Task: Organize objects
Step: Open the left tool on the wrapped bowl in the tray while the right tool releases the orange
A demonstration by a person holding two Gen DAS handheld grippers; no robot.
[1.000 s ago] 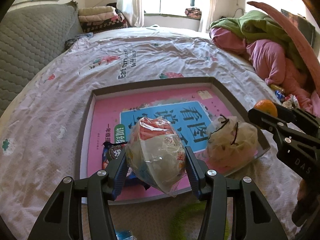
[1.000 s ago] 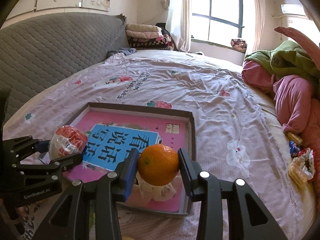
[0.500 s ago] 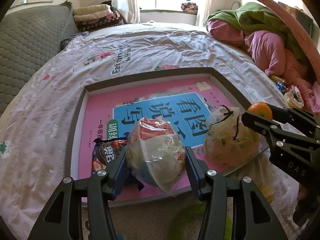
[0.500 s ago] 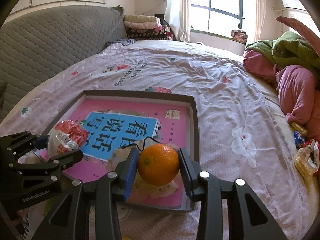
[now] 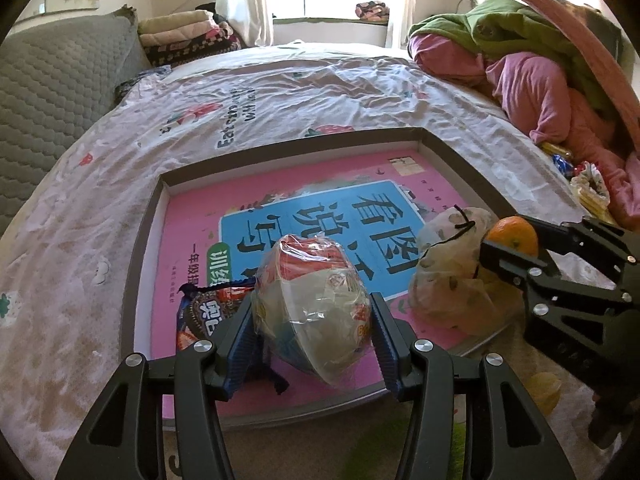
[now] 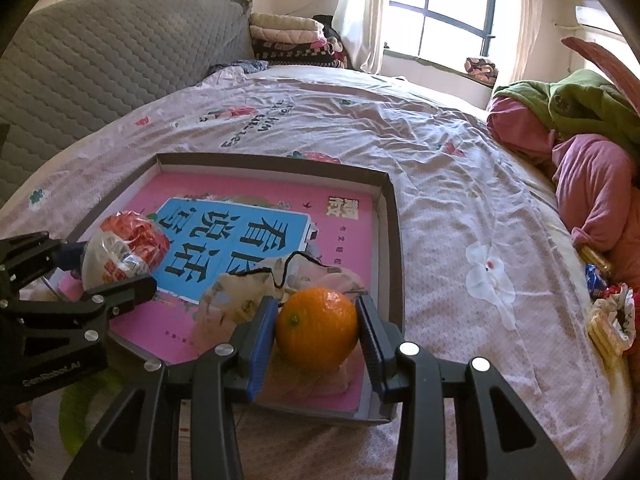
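Observation:
A shallow grey box [image 5: 148, 216] [image 6: 394, 220] with a pink book in it lies on the bed. My left gripper [image 5: 312, 316] is shut on a plastic-wrapped noodle bowl [image 5: 312, 300] [image 6: 124, 248], held over the box's near left part. My right gripper [image 6: 318, 330] is shut on an orange [image 6: 316, 328] [image 5: 514, 234], held over the box's near right corner. A pale patterned bag [image 5: 452, 276] [image 6: 248, 292] lies in the box under the orange. A dark snack packet [image 5: 204, 314] lies in the box left of the bowl.
Pink and green clothes [image 5: 532, 64] [image 6: 592, 152] are piled at the right. Snack packets [image 6: 608, 312] [image 5: 588, 184] lie on the sheet beside them. A grey headboard [image 6: 100, 60] and folded blankets [image 6: 292, 36] stand at the left and back.
Both grippers have moved forward over the box with their loads. The orange now hangs above the patterned bag. The grips are unchanged.

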